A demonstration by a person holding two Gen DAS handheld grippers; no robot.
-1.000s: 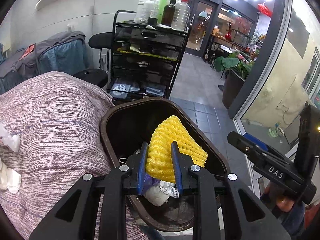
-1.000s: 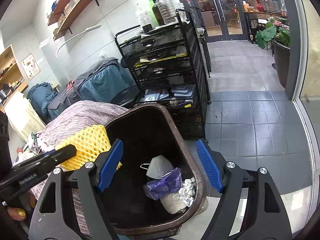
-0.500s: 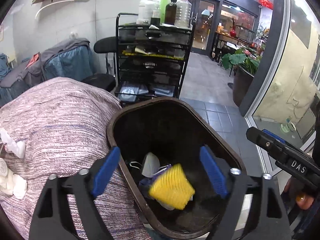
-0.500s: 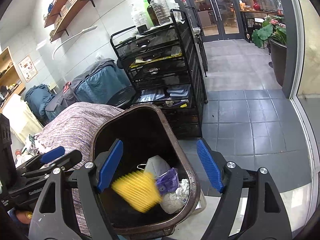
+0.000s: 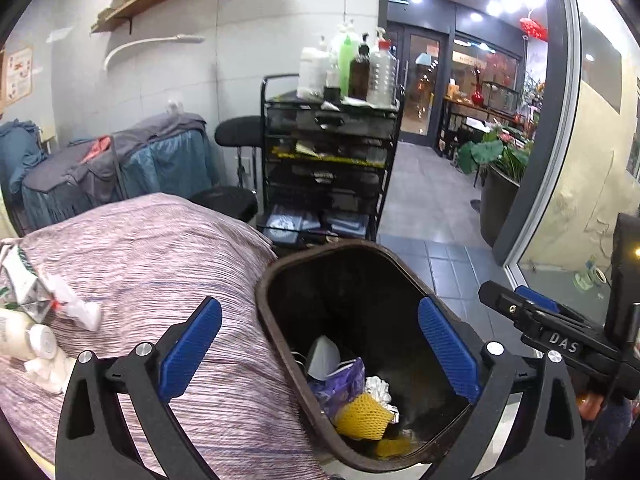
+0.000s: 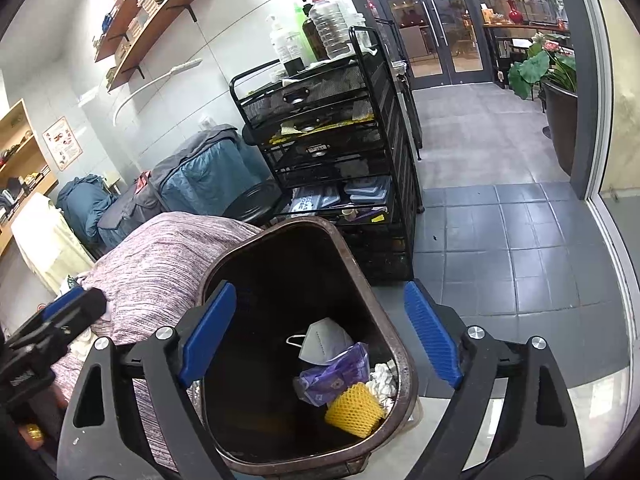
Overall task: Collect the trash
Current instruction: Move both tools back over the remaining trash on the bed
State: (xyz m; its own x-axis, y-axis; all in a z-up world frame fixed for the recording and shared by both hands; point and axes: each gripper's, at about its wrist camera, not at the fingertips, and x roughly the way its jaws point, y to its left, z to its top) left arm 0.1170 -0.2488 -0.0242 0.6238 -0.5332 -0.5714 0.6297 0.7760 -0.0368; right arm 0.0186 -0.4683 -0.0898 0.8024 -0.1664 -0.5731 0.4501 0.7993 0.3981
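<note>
Yellow foam net (image 5: 366,416) lies in brown bin (image 5: 280,344) atop mask and purple wrapper. Left tongs (image 5: 316,354) and right tongs (image 6: 320,338) both wide, empty. Your remaining pickups: white bottle (image 5: 18,338), probably tissue wads (image 5: 48,372), on purple bedcover (image 5: 160,264).

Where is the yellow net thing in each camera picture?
Left wrist: the yellow foam net lies low in the middle, at the bottom of the brown bin.
Right wrist: it lies low in the middle, in the bin too.
Shared landmark: the white mask nearby.
</note>
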